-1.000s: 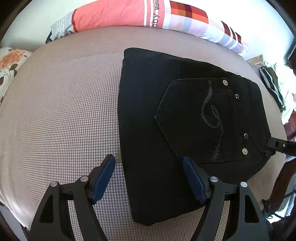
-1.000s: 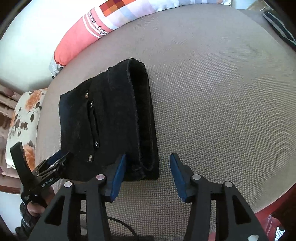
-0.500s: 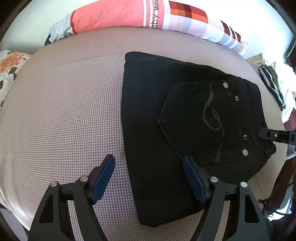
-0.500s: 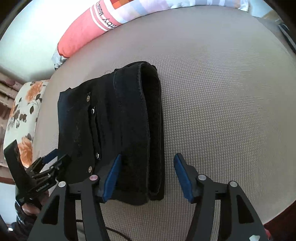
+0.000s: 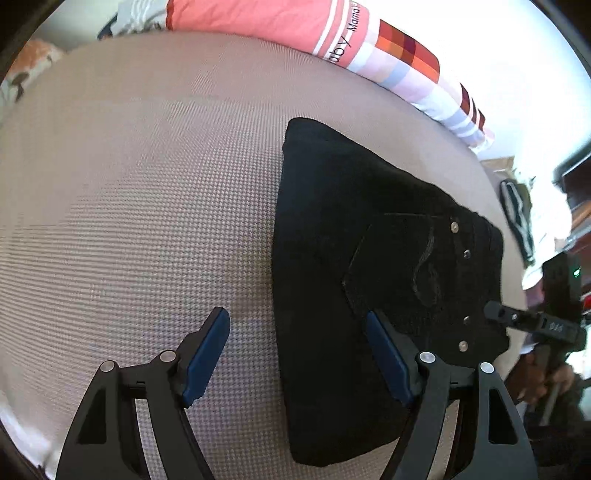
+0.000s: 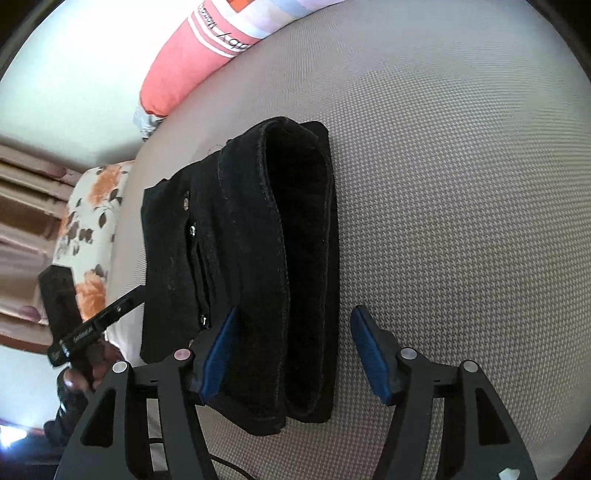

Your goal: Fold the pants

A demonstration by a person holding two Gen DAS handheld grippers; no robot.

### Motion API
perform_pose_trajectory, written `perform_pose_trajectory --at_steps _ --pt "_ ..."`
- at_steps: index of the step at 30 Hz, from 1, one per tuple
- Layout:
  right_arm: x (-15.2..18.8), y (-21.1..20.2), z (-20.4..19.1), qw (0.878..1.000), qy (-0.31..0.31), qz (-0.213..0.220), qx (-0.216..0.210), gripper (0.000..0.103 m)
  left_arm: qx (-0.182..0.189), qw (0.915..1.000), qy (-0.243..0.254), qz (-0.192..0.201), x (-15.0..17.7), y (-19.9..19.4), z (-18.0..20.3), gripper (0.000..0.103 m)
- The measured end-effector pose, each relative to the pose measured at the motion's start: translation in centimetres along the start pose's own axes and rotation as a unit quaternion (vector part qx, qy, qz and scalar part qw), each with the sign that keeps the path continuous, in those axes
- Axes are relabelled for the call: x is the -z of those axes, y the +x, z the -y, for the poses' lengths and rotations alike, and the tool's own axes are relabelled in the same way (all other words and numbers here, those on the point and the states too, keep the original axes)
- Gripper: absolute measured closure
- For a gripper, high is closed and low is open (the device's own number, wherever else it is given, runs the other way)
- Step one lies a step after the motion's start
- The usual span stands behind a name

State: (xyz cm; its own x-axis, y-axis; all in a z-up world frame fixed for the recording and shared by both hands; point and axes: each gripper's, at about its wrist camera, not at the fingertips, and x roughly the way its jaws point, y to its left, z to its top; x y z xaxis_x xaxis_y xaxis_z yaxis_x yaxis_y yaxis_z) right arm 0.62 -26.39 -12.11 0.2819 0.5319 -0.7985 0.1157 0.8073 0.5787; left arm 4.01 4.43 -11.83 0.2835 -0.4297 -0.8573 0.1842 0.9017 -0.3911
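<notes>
Nearest to me in the left wrist view, my left claw [image 5: 297, 363] is spread wide and holds nothing. Its right finger sits over the near edge of the black pants [image 5: 369, 266], its left finger over bare bed [image 5: 147, 184]. In the right wrist view my right claw [image 6: 291, 354] is also spread and empty, straddling the near end of the pants [image 6: 251, 258], one finger over the cloth and the other over the bed [image 6: 461, 184] beside it.

The pants lie as a compact folded bundle on the bed's woven cover, pocket side up, and I judge the folding close to finished. The right view shows the stacked edge as thick rolled layers that bulge apart rather than lying flat.

That bulge is my worry. If I close on only the top layer there, lifting could peel the fold open. If a finger digs under the bundle it may drag the whole stack across the cover and skew it. The bundle also sits near the bed's right edge, so a shove that way might tip it off. With both claws working the same small bundle, they could knock together.

Farther back lies a striped pink pillow [image 5: 295, 26], and a floral cushion [image 6: 88, 236] at the side.

I see no containers here, so nothing sits inside one.
</notes>
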Motion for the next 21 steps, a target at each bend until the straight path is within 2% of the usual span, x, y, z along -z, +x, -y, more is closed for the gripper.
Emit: perform_pose_trajectory --at_steps 4,8,16,21 --pt "-0.4 -0.2 1.3 0.999 0.018 0.000 -0.045 0.043 0.026 0.9994 -0.013 -0.017 -0.3 0.3 -0.4 0.027" --pt "-0.8 -0.4 2.6 0.996 0.038 0.002 -0.080 0.043 0.037 0.9990 -0.014 -0.022 -0.9 0.4 -0.3 0.027" --pt "-1.8 0.4 2.9 0.994 0.026 -0.009 -0.106 0.055 0.057 0.9980 0.007 -0.027 -1.9 1.3 0.7 0.027" --pt "-2.5 1.0 2.7 0.992 0.019 -0.011 -0.124 0.056 0.067 0.9973 0.015 -0.025 -2.5 1.7 1.1 0.027"
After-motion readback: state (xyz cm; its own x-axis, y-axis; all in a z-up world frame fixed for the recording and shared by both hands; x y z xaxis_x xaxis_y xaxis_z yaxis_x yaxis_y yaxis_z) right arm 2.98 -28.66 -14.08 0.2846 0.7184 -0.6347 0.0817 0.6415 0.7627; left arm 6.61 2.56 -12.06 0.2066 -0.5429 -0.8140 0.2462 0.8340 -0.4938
